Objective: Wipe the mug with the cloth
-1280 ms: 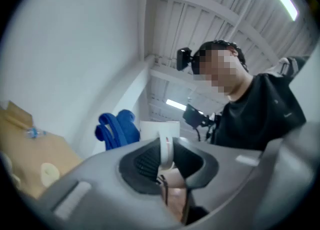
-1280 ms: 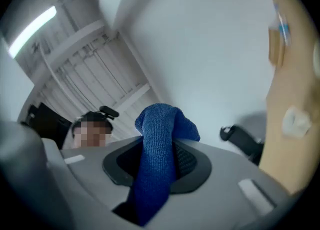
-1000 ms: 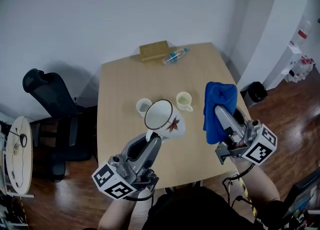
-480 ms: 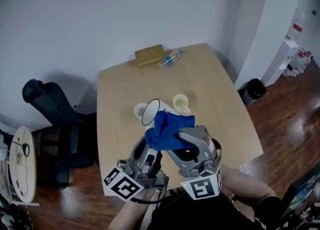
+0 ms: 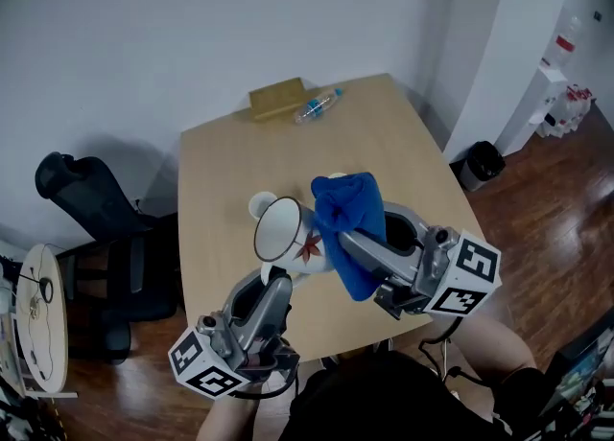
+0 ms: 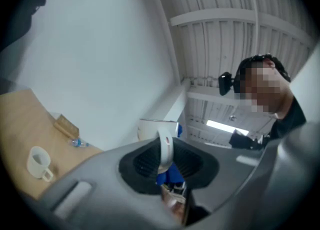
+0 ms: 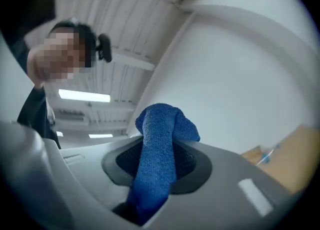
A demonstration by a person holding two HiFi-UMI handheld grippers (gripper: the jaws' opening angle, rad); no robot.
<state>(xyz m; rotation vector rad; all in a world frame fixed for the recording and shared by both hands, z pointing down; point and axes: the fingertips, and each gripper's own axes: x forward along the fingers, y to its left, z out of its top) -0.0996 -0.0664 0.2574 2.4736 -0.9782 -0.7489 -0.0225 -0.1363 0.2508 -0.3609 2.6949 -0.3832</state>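
Mug [image 5: 286,226]: glossy white, dark rim, red leaf print; tilted, held in the air over the pale wooden table [image 5: 221,161]
Left gripper [image 5: 275,283]: jaws pinched on the mug's thin looped handle [image 6: 165,146]
Right gripper [image 5: 343,236]: jaws clamped on the cloth
Cloth [image 5: 347,201]: blue, nubbly, bunched thick; against the mug's side

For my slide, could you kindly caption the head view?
Left claw holds white ceramic mug; right claw holds blue cloth beside it.
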